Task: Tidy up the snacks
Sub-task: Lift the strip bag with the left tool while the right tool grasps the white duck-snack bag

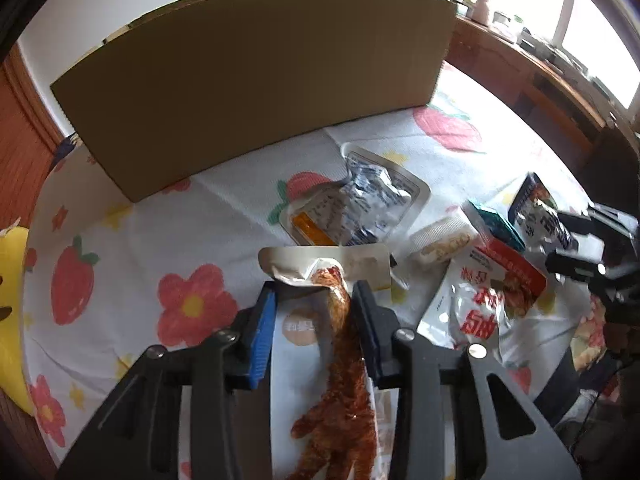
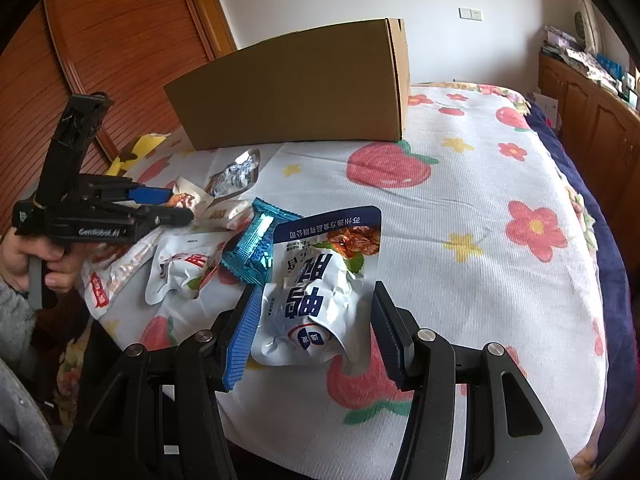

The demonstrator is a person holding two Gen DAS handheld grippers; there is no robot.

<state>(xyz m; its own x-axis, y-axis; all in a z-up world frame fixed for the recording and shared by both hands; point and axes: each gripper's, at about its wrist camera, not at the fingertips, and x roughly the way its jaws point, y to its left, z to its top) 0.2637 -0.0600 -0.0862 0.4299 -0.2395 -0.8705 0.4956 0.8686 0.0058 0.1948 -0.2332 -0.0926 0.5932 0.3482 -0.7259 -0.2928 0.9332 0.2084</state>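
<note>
On floral bedsheet, cardboard box

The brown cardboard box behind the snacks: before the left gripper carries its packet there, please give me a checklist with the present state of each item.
1. Left gripper is shut on the white chicken-foot snack packet: ok.
2. Way from that packet to the brown cardboard box: not ok, a silver foil pouch lies between.
3. Top of the box is open: cannot tell, only its outer walls show.
4. Right gripper is out of the way: ok, it is off to the side.
5. Right gripper is ready for its own pick: ok, open with its fingers on both sides of the white-and-blue snack bag.
</note>
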